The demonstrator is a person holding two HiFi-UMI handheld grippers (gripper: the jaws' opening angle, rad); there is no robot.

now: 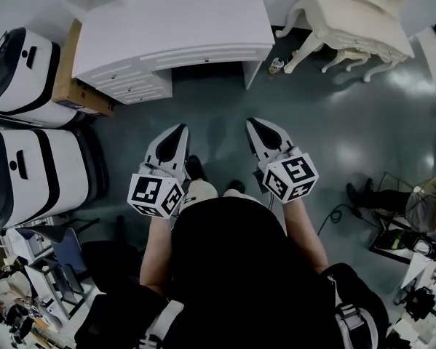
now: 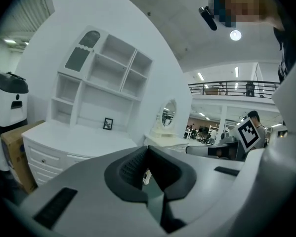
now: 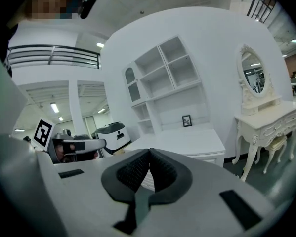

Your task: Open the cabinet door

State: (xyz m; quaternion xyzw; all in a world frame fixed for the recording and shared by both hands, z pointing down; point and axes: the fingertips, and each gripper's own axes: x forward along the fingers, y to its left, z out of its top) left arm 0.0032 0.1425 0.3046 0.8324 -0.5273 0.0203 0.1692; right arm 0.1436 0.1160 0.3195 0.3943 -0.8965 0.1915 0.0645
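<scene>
Grey showroom floor (image 1: 327, 122) lies between the person and the white desk (image 1: 174, 27) with its hutch. Task item: arched cabinet door (image 2: 82, 51), upper left of the hutch, appears shut. Left gripper (image 2: 147, 151) and right gripper (image 3: 148, 153): jaws together, nothing held, well apart from the desk. Step judged: approach. Next move calls for closing in, parting one gripper's jaws, and taking the door's edge

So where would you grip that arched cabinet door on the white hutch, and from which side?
Take its free vertical edge, or a knob if there is one, coming straight from the front: the arched cabinet door stands upright in the top left compartment of the hutch, facing the room. From here neither handle nor hinge side can be made out.
</scene>
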